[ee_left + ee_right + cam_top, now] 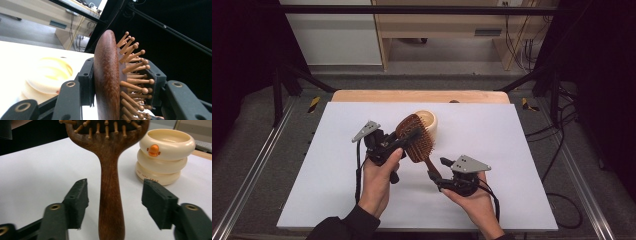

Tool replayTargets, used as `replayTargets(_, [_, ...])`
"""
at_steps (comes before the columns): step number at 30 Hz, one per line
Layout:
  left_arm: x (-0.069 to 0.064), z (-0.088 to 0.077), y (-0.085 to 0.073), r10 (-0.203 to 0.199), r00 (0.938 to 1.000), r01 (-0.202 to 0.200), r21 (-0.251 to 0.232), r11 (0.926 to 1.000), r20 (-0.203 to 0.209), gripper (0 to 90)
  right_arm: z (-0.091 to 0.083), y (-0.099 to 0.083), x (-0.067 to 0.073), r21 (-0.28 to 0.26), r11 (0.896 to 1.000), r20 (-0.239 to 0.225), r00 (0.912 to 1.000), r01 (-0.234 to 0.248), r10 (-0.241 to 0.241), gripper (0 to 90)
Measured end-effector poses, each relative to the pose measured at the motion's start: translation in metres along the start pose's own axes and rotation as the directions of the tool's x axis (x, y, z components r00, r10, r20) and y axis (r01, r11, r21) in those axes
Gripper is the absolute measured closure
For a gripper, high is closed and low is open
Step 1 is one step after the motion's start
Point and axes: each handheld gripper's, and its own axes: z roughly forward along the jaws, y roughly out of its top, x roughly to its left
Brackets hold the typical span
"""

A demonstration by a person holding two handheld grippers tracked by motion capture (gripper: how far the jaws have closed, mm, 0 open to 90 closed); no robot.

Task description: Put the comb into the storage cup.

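A brown wooden hairbrush [417,137] with wooden pins is held up over the white board. My left gripper [409,135] is shut on its oval head; in the left gripper view one pad presses the smooth back of the brush [107,75] and the other presses the pins. In the right gripper view the brush handle [111,202] stands between the jaws of my right gripper [115,200], with a gap on each side, so that gripper is open. From above, the right gripper [437,168] sits at the handle's lower end.
A cream ringed cup [429,121] with an orange duck mark [153,150] stands on the white board [512,150] just behind the brush. The wooden table edge [422,96] lies beyond the board. Dark frame legs and cables flank both sides.
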Motion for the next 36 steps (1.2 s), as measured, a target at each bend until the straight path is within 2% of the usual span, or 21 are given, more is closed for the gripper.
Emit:
replayTargets(4, [0.002,-0.004,0.003,0.011,0.9998,-0.011,-0.016,0.9998,-0.015,51.8,-0.003,0.001,-0.002,-0.02,1.0,0.016,0.9998,-0.006,0.006,26.3])
replayTargets(8, [0.003,-0.007,0.005,0.022,0.9994,-0.023,-0.022,0.9995,-0.025,51.7,-0.004,0.001,-0.005,-0.016,1.0,0.046,0.9989,-0.006,0.007,18.9])
replayTargets(11, [0.002,-0.008,0.005,0.031,0.9991,-0.032,-0.025,0.9992,-0.029,51.7,-0.005,-0.002,-0.007,-0.021,1.0,0.07,0.9975,0.012,-0.01,17.3])
replayTargets(18, [0.003,-0.009,0.007,0.046,0.9982,-0.047,-0.023,0.9987,-0.038,51.7,-0.01,-0.006,-0.022,-0.003,1.0,0.083,0.9961,-0.03,0.03,14.5])
replayTargets(24, [0.003,-0.011,0.011,0.054,0.9978,-0.055,-0.028,0.9981,-0.039,51.6,-0.014,-0.009,-0.031,0.003,0.999,0.088,0.9951,-0.045,0.044,12.1])
replayTargets(36, [-0.001,-0.016,0.025,0.077,0.9963,-0.078,-0.049,0.9957,-0.038,51.7,-0.014,-0.012,-0.036,0.012,0.998,0.095,0.9935,-0.065,0.063,10.0])
